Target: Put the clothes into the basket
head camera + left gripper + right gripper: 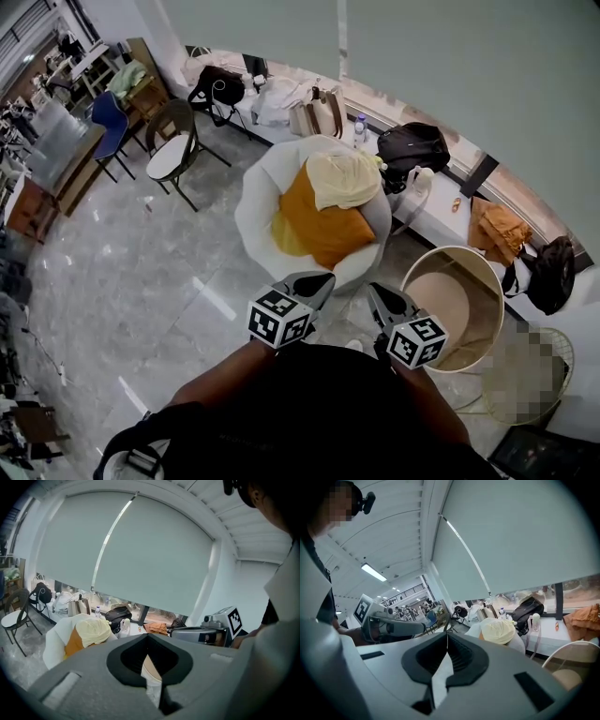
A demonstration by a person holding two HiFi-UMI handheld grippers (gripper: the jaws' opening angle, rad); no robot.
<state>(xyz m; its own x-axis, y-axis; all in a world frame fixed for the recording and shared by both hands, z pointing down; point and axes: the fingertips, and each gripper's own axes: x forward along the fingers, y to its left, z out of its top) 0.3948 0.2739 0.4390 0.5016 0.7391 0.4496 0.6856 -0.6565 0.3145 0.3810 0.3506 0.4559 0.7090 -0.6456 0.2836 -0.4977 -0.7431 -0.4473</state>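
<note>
With my left hand-held gripper (317, 280) and right hand-held gripper (376, 292) both closed on nothing, the clothes (343, 178) lie heaped on the chair (255, 192) just ahead, the basket (489, 281) to their right, and I judge them soft and light, best pinched at a raised fold.

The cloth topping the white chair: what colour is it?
The cloth is pale yellow, clearest in the head view.

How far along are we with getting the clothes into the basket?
Done: nothing, the basket looks empty. In hand: nothing, the left gripper and right gripper both have their jaws together with no cloth between them. Left: the pale yellow garment and the orange garment, both lying on the white chair.
</note>
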